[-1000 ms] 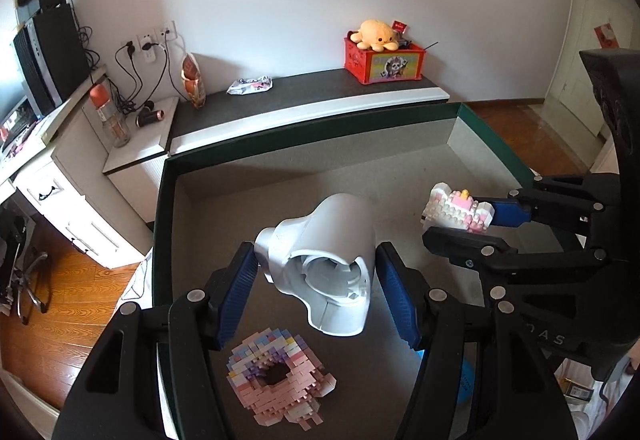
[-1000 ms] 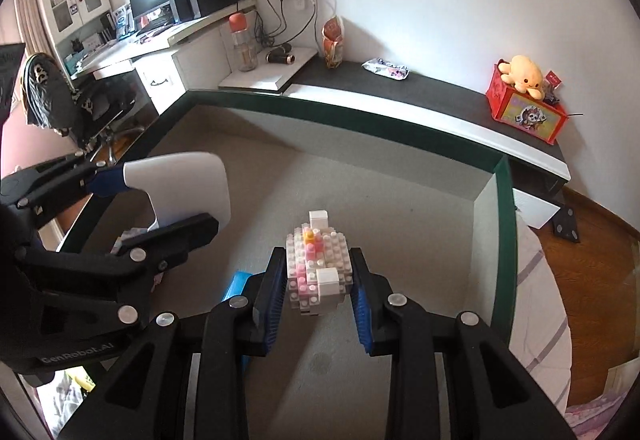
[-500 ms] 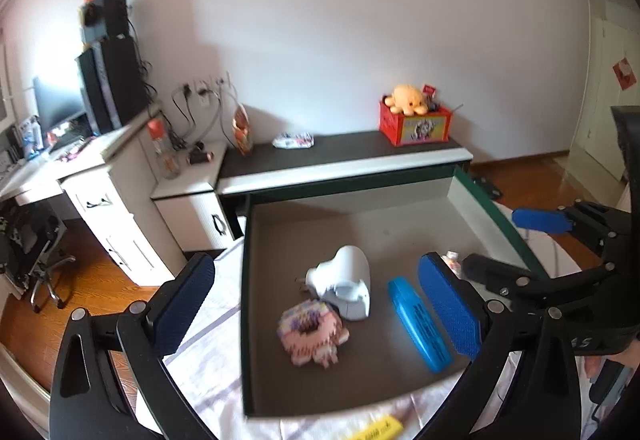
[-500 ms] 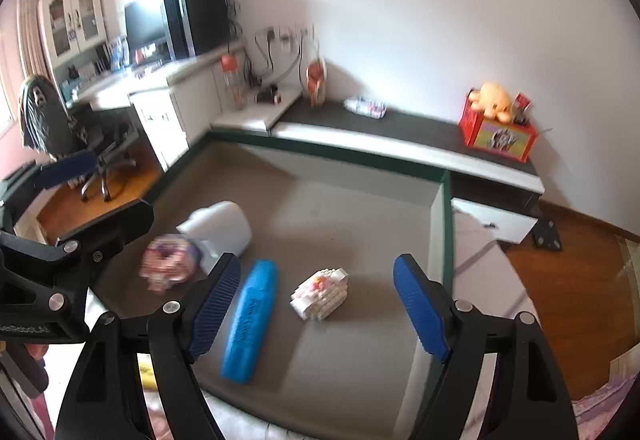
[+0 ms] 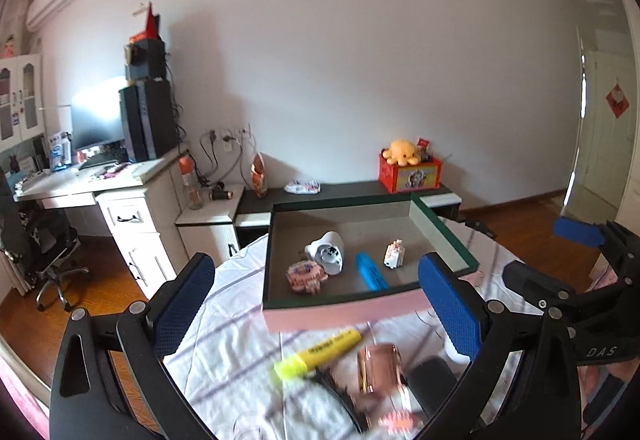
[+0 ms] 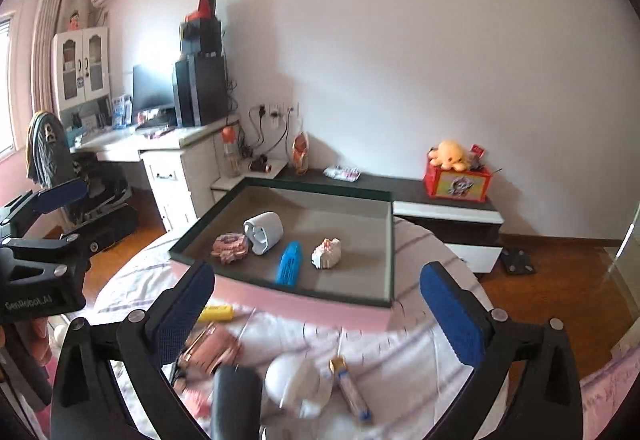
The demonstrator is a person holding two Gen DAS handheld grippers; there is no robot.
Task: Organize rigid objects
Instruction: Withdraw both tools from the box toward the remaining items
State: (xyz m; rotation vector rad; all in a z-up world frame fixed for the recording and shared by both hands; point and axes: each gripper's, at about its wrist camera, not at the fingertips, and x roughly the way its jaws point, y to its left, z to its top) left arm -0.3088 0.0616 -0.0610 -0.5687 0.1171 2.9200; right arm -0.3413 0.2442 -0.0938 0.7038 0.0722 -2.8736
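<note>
A green-rimmed tray [image 5: 444,236] [image 6: 390,240] on the striped sheet holds a white plastic device [image 5: 326,254] [image 6: 264,230], a pink brick donut [image 5: 306,276] [image 6: 231,246], a blue case [image 5: 372,272] [image 6: 289,264] and a white brick figure [image 5: 394,254] [image 6: 327,254]. My left gripper [image 5: 316,292] hangs wide open in front of the tray, holding nothing. My right gripper [image 6: 318,288] is beside it, its jaws still opening and nothing between them. Below them lie a yellow highlighter [image 5: 320,354] [image 6: 214,312], a pink box [image 5: 378,364], a white lump [image 6: 296,380] and a small tube [image 6: 352,388], all blurred.
Behind the tray runs a low black shelf [image 6: 400,185] with a red box and an orange plush [image 6: 452,155]. A white desk [image 5: 120,195] with a monitor and an office chair [image 5: 44,248] stand to the left. Wooden floor lies to the right.
Both grippers let go, the left of the white device and the right of the white brick figure, which now lie in the tray. Both opened wide and drew back and up.
</note>
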